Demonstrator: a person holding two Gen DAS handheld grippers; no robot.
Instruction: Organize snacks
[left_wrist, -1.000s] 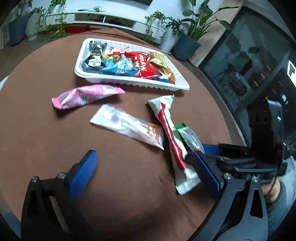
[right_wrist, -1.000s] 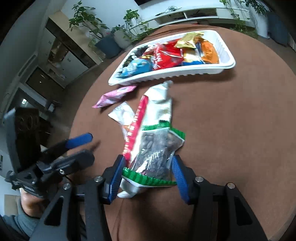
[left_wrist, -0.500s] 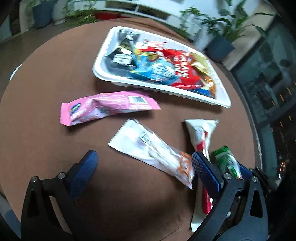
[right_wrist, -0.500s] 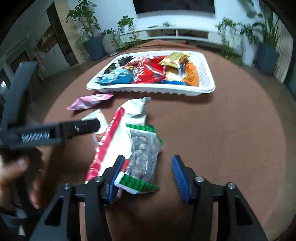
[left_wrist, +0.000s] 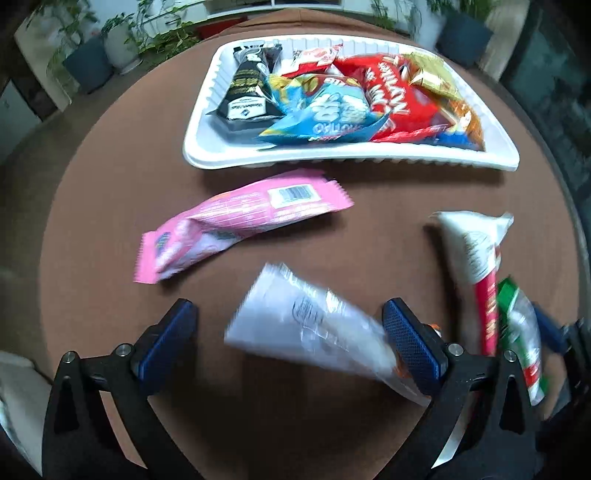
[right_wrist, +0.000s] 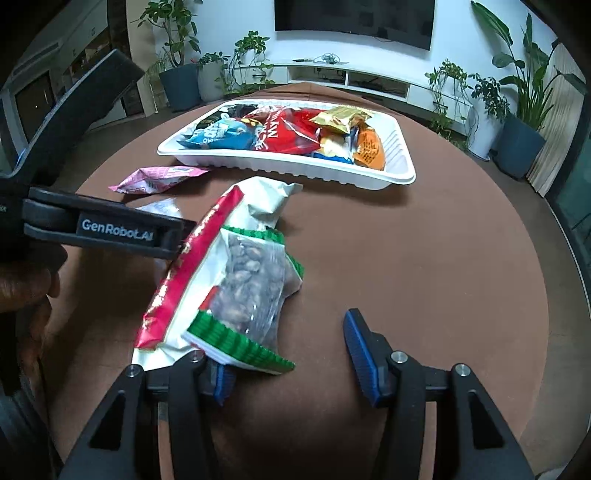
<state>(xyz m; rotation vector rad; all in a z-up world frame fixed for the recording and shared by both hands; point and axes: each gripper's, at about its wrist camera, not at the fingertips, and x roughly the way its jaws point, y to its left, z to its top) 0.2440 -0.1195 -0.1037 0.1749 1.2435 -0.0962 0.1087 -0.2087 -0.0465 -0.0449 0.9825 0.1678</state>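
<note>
On the brown round counter (left_wrist: 110, 206), short of the white tray (left_wrist: 207, 140) at its far edge, four packets are left loose: a pink wrapper (left_wrist: 236, 221), a white sachet (left_wrist: 306, 328) lying between the wide-open jaws of the left claw (left_wrist: 291, 339) without being pressed, a red-and-white pouch (right_wrist: 207, 258), and a green-trimmed nut bag (right_wrist: 247, 291) resting against the left pad of the half-open right claw (right_wrist: 291, 354), not clamped. All are judged light, soft, crinkly and slippery, best pinched across the flat middle or a sealed end. "GenRobot.AI" is read on the left claw's arm; the packet print cannot be read reliably.
</note>
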